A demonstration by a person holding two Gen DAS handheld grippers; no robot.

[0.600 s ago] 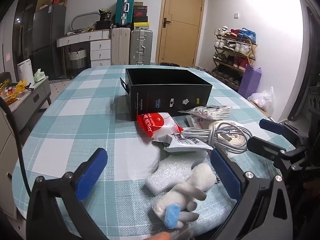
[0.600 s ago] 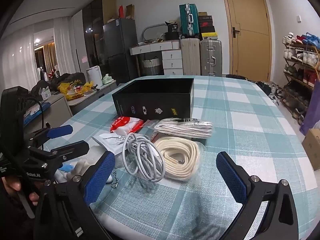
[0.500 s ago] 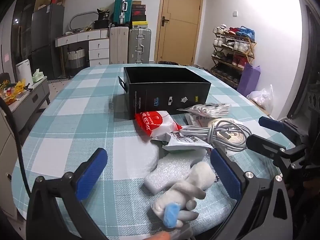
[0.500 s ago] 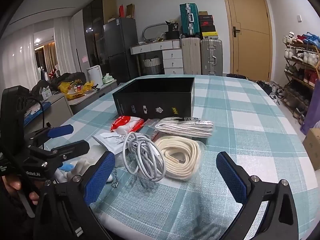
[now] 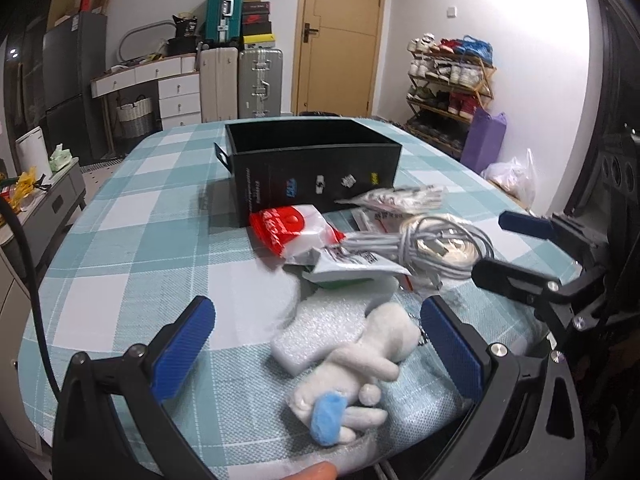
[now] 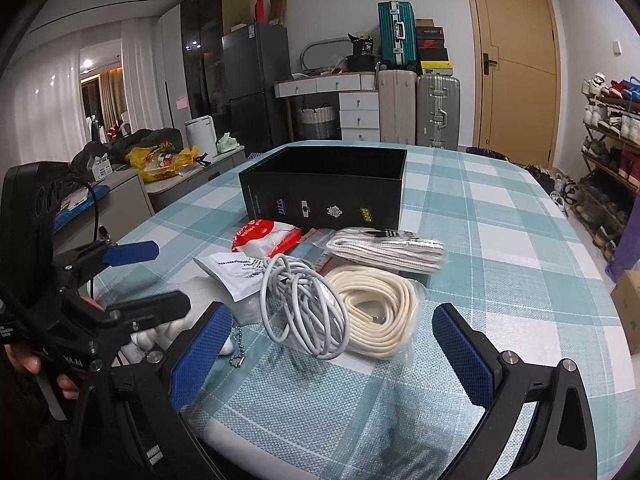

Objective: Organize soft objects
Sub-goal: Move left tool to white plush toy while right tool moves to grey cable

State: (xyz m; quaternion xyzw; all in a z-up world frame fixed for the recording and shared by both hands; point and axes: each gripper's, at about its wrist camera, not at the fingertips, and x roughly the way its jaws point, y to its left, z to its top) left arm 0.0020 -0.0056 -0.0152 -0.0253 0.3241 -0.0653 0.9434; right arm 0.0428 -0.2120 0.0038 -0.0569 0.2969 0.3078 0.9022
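An open black box (image 5: 316,168) (image 6: 326,190) stands mid-table. In front of it lie a red-and-white packet (image 5: 294,230) (image 6: 266,236), a white printed pouch (image 5: 356,266) (image 6: 236,274), a grey cable coil (image 5: 420,252) (image 6: 304,312), a bagged cream rope (image 6: 380,312), a bagged striped cord (image 6: 386,248), white foam pieces (image 5: 320,330) and a white plush toy with a blue patch (image 5: 352,376). My left gripper (image 5: 316,354) is open, its jaws either side of the plush toy and foam, above them. My right gripper (image 6: 330,352) is open, just short of the cable and rope.
The table has a teal checked cloth (image 5: 152,232). Its near edge is right under both grippers. Suitcases (image 5: 260,80), drawers, a shoe rack (image 5: 448,84) and a door stand beyond the table.
The left view has shifted slightly; the plush toy and foam sit a little further between the left jaws. The right gripper has barely moved. Both stay open.
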